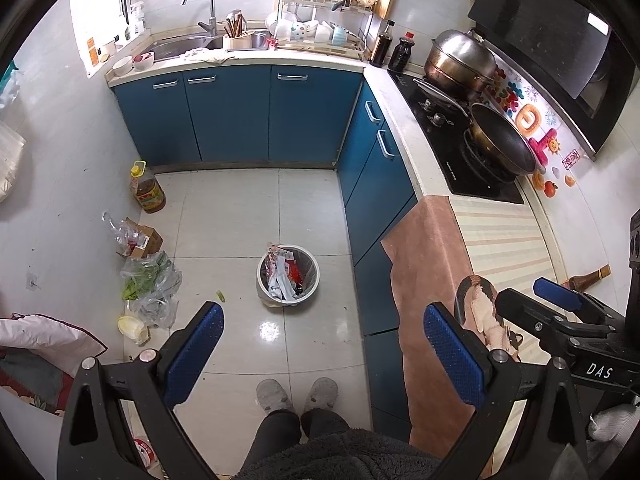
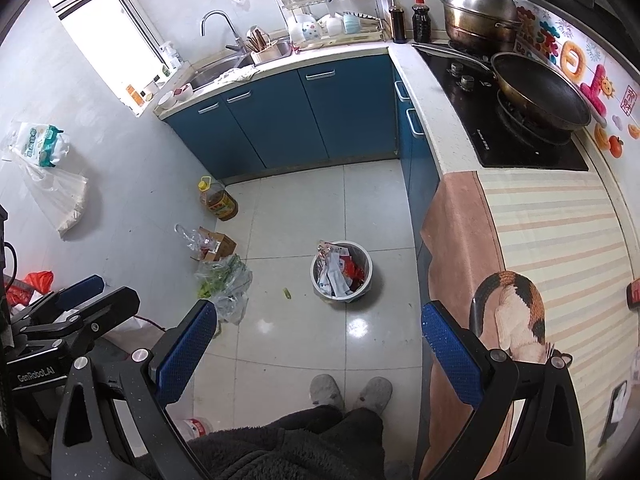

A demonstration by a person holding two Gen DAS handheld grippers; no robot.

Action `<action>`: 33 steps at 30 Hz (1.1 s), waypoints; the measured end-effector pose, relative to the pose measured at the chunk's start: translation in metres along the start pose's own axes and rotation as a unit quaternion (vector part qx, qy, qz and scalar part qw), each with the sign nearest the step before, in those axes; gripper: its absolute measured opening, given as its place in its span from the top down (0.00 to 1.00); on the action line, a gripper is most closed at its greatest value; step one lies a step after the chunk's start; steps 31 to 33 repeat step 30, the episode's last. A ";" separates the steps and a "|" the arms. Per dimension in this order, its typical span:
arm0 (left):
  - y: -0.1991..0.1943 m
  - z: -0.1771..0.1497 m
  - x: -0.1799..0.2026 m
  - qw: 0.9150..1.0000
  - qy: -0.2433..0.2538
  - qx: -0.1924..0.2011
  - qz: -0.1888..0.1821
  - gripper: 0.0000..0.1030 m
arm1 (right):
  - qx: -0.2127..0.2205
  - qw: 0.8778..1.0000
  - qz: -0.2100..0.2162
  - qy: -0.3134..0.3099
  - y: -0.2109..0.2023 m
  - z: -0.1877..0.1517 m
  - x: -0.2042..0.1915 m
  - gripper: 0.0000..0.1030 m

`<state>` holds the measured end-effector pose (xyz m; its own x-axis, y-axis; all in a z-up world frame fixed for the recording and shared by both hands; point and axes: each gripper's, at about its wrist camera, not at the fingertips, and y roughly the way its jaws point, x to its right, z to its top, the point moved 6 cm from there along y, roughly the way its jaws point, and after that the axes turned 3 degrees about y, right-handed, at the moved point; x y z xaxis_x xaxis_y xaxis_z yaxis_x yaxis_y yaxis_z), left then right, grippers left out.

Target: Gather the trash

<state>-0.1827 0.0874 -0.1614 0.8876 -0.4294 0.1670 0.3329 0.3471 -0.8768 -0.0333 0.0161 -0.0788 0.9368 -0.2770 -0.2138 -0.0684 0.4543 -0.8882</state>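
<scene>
Both grippers, left [image 1: 324, 354] and right [image 2: 318, 350], have fingers wide open, holding nothing. Bin [image 1: 287, 276] sits mid-floor, stuffed with wrappers [image 1: 282, 274]; they look light and crinkly, so I'd pinch an edge.

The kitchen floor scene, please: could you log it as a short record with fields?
bin: round white waste bin on the tiled floor, holding wrappers
loose scrap: small green scrap left of the bin, apart from it
wall side: clear plastic bags of greens, brown cardboard box, yellow-capped oil bottle
left gripper: open, empty
right gripper: open, empty
</scene>
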 end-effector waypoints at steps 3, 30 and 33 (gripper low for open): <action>-0.001 0.000 0.000 1.000 0.003 0.001 0.000 0.01 | 0.000 1.000 0.000 0.003 -0.001 -0.001 0.002 0.00; -0.004 0.000 0.004 1.000 0.006 0.005 0.001 0.01 | 0.004 1.000 0.002 0.006 -0.005 0.000 0.006 0.00; -0.004 0.000 0.004 1.000 0.006 0.005 0.001 0.01 | 0.004 1.000 0.002 0.006 -0.005 0.000 0.006 0.00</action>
